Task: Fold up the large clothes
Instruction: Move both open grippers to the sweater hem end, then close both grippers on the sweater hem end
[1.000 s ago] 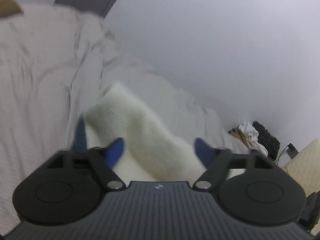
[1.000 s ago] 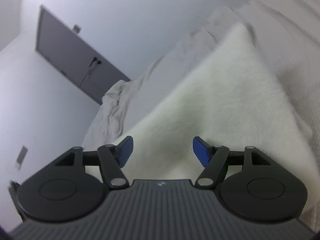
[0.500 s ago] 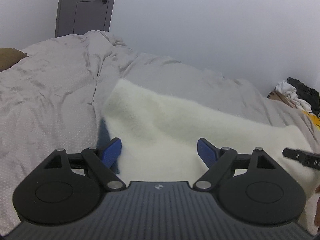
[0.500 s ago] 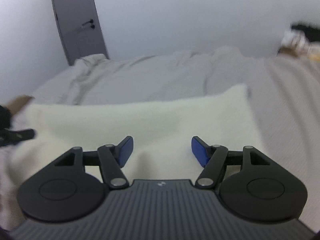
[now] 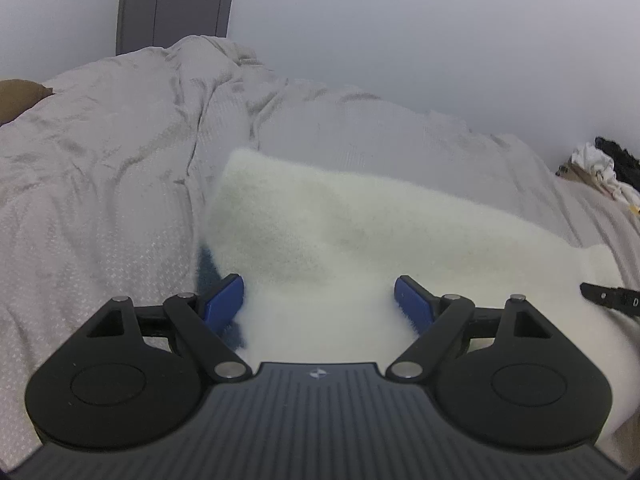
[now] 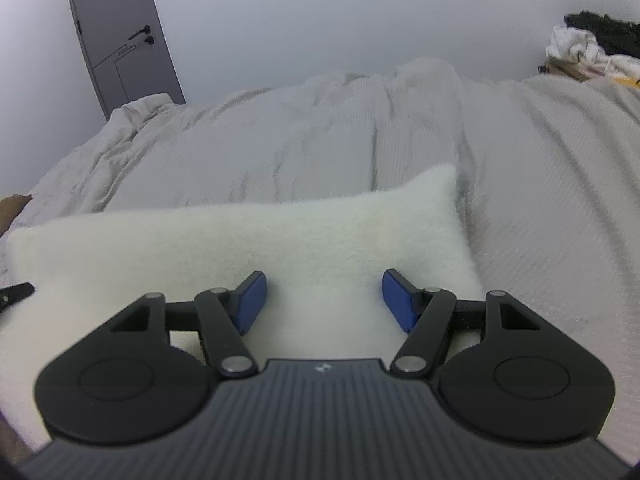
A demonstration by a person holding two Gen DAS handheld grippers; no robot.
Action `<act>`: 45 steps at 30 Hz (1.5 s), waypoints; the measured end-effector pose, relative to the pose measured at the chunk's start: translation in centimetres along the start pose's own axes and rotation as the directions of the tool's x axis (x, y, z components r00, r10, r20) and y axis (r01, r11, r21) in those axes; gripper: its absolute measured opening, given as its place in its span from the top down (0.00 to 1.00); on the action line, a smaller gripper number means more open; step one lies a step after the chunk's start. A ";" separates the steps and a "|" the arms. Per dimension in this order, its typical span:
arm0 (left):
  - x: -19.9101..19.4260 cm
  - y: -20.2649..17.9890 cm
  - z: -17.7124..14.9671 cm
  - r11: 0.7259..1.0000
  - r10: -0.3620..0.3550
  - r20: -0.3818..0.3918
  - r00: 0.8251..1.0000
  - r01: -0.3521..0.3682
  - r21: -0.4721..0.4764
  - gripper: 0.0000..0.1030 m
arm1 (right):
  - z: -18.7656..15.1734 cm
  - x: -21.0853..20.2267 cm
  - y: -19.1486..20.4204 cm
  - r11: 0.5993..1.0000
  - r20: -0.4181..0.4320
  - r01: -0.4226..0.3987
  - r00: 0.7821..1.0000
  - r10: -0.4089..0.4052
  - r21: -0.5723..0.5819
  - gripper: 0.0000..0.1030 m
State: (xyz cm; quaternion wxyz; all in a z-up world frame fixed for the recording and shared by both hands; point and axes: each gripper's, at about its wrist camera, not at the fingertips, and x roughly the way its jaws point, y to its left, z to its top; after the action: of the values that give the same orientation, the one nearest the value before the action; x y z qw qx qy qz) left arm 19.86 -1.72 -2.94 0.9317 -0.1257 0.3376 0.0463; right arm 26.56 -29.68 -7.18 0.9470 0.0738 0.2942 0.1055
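Both tongs stand with jaws apart, gripping nothing: the left gripper (image 5: 319,298) hangs over the near left part of the cream fleece garment (image 5: 360,240), the right gripper (image 6: 323,296) over its near right part. The garment lies spread on the grey bedcover (image 6: 540,200).

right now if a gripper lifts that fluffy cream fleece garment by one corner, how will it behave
The fluffy cream fleece garment would probably flop and drape, since it sags over the rumpled grey bedcover. Its thick pile suggests good grip, not slipping. Likely light yet bulky, so it may unfold.
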 end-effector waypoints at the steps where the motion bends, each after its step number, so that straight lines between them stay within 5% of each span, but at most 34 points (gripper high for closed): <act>1: 0.0 -0.1 0.0 1.000 0.002 0.001 1.000 -0.002 0.001 0.16 | -0.1 0.3 -0.2 1.000 0.000 -0.005 1.000 0.005 0.007 0.35; 17: -7.3 -1.7 -0.8 1.000 -0.011 0.083 0.996 0.012 -0.008 0.17 | 0.2 -5.7 2.3 0.999 0.056 -0.018 0.998 0.016 0.037 0.34; 31: -16.0 -4.7 -5.7 0.997 -0.070 0.070 0.995 0.068 0.025 0.12 | -4.5 -14.2 5.8 0.993 0.065 -0.109 0.992 0.107 0.037 0.29; 36: -16.5 -4.7 -7.3 0.995 -0.098 0.039 0.994 0.098 -0.008 0.08 | -6.5 -14.9 5.4 0.981 0.031 -0.157 0.987 0.155 0.117 0.27; 39: -16.1 -4.6 -7.7 0.989 -0.139 0.015 0.990 0.139 -0.041 0.08 | -6.8 -14.6 4.4 0.936 0.041 -0.253 0.967 0.251 0.243 0.00; 45: -13.2 -2.9 -8.2 0.946 -0.248 -0.060 0.967 0.229 -0.228 0.08 | -7.3 -11.9 2.9 0.868 -0.025 -0.273 0.950 0.310 0.414 0.00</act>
State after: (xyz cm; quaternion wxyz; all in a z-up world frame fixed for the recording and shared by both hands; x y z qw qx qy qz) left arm 5.19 -6.67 0.01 0.8951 -0.2695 0.3533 -0.0354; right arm 12.30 -29.24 -6.11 0.8697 0.3072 0.3379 0.1872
